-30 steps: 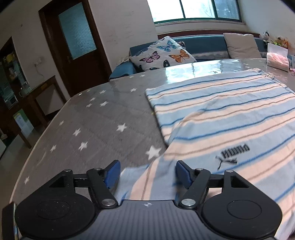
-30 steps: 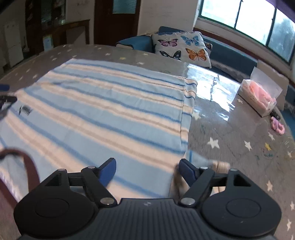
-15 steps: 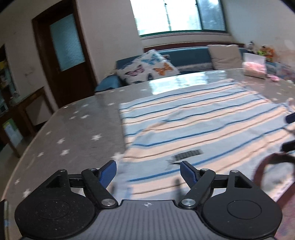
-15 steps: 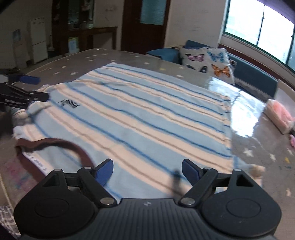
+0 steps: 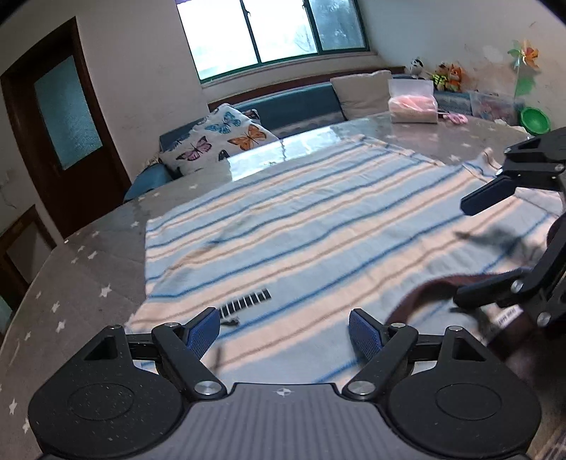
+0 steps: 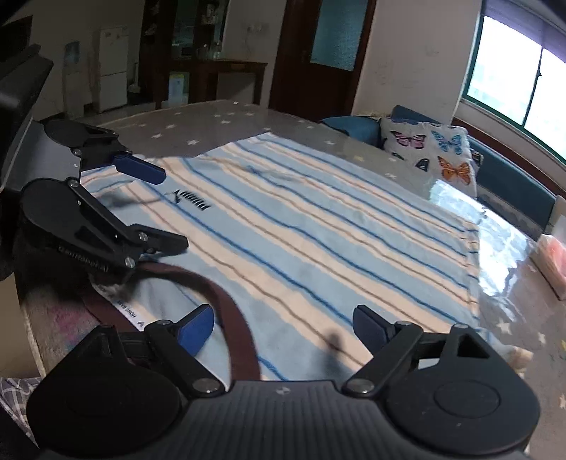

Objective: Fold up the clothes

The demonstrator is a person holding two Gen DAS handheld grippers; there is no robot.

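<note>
While the striped shirt [image 5: 318, 226] lies spread flat across the grey star-patterned table [image 5: 88, 283], both grippers hang just above its near edge with nothing between their fingers. The left gripper [image 5: 284, 327] has its blue-padded jaws wide apart over the shirt's lower left part, close to the small dark logo [image 5: 244, 300] printed on the fabric. The right gripper [image 6: 283, 327] is likewise spread wide, poised over the brown collar [image 6: 233, 318] that curves along the shirt's near edge, beside a white label [image 6: 129, 311]. Each tool shows in the other's camera: the right gripper [image 5: 513, 226] enters the left wrist view from the right side, and the left gripper [image 6: 155, 208] enters the right wrist view from the left, both above the cloth. Beyond the table's far edge a butterfly-print cushion [image 5: 219, 138] rests on a blue sofa [image 5: 293, 106] below the window [image 5: 272, 32], and a clear box [image 5: 412, 102] with pink contents stands on the table's far corner, well apart from the shirt.
</note>
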